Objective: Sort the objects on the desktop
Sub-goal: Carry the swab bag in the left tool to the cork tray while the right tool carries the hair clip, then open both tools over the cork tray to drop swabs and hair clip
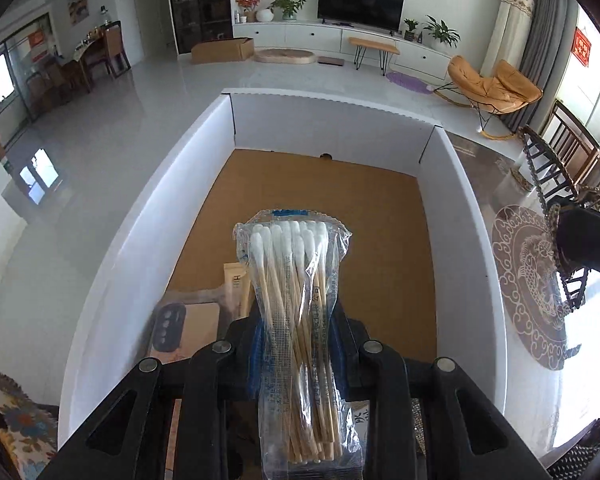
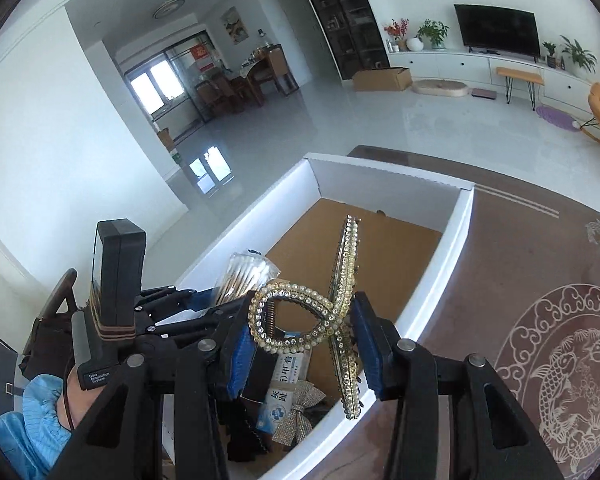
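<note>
my left claw (image 1: 296, 344) clamps a clear plastic packet of wooden cotton swabs (image 1: 296, 312) above the white cardboard box (image 1: 468, 248); my right claw (image 2: 300, 344) pinches a gold rhinestone hair clip (image 2: 332, 312), box at 12 o'clock.

"Data Acquisition System" reads on the grey label (image 2: 95, 377) of the left handset; the blue-white box (image 2: 285, 390) shows "甲" and "灰"; the beige packet (image 1: 236, 289) starts "HI".

Left gripper (image 1: 296, 344) clamped a cotton swab pack (image 1: 296, 320) above the white box (image 1: 140, 240); phone case (image 1: 184, 328) lay in the box's near-left corner.
</note>
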A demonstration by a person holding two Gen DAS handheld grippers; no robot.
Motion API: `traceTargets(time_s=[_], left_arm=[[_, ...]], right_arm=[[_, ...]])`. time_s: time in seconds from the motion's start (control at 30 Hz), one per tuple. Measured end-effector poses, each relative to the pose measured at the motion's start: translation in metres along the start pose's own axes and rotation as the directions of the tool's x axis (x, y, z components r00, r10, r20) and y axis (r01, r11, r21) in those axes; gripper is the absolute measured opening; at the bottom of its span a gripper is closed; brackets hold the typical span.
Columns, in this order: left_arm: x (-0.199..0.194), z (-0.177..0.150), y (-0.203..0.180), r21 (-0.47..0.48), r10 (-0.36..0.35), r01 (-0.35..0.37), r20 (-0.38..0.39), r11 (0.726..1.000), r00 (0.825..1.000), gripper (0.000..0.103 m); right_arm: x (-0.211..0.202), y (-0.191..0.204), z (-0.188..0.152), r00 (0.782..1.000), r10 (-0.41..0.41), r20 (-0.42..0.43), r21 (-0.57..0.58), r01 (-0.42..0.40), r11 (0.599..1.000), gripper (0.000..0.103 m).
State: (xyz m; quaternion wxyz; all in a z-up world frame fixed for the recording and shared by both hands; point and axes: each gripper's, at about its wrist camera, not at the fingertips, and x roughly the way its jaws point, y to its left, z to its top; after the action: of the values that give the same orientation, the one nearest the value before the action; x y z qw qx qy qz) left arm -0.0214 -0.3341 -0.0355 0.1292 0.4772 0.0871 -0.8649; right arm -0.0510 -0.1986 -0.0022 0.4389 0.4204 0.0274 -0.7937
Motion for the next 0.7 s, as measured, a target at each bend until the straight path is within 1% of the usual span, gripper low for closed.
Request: traceTargets(time_s=[0.07,0.13,0.23,0.33,0.43,0.47,0.53,0.57,0.6,0.63,0.67,0.7], left_arm=[[0.012,0.0,0.009,-0.022,0.01,-0.011,-0.02,1.0,1.0,0.027],[0.02,0.001,0.014,-0.038,0.01,-0.011,-0.028,0.999,1.0,0.027],[0.029,-0.002,0.015,-0.053,-0.002,0.0,-0.048,0.999,0.999,0.028],[0.037,-0.005,0.016,-0.067,0.001,-0.006,-0.068,0.998,0.998,0.028],[0.044,-0.007,0.018,-0.073,0.0,-0.007,-0.083,0.997,0.997,0.028],[0.045,-0.007,0.018,-0.078,-0.007,0.001,-0.081,0.997,0.997,0.028],[0.045,-0.007,0.017,-0.07,0.006,-0.011,-0.077,0.998,0.997,0.028],[0.047,-0.006,0.015,-0.061,0.02,-0.025,-0.078,0.998,0.997,0.031],[0.048,-0.006,0.013,-0.056,0.033,-0.038,-0.083,0.998,0.996,0.031],[0.05,-0.005,0.013,-0.058,0.054,-0.06,-0.096,0.997,0.994,0.034],[0.052,-0.006,0.014,-0.066,0.068,-0.076,-0.107,0.995,0.992,0.04],[0.053,-0.005,0.015,-0.079,0.075,-0.084,-0.113,0.993,0.991,0.047]], right_arm=[[0.03,0.005,0.002,0.999,-0.024,-0.024,-0.03,0.023,0.999,0.046],[0.056,0.01,0.0,0.996,-0.068,-0.058,-0.069,0.064,0.996,0.046],[0.083,0.01,-0.011,0.991,-0.077,-0.107,-0.089,0.068,0.994,0.046],[0.105,0.007,-0.02,0.986,-0.103,-0.135,-0.102,0.089,0.991,0.046],[0.119,-0.004,-0.022,0.982,-0.108,-0.154,-0.072,0.098,0.993,0.046],[0.123,-0.005,-0.021,0.981,-0.109,-0.157,-0.069,0.099,0.993,0.046],[0.13,-0.008,-0.02,0.98,-0.112,-0.165,-0.069,0.102,0.992,0.047],[0.131,-0.008,-0.02,0.979,-0.114,-0.171,-0.066,0.104,0.992,0.05],[0.133,-0.01,-0.019,0.977,-0.112,-0.179,-0.061,0.102,0.993,0.062],[0.134,-0.01,-0.018,0.978,-0.109,-0.18,-0.057,0.1,0.993,0.069],[0.132,-0.01,-0.017,0.978,-0.108,-0.178,-0.056,0.099,0.993,0.071],[0.13,-0.011,-0.016,0.979,-0.105,-0.177,-0.058,0.096,0.994,0.074]])
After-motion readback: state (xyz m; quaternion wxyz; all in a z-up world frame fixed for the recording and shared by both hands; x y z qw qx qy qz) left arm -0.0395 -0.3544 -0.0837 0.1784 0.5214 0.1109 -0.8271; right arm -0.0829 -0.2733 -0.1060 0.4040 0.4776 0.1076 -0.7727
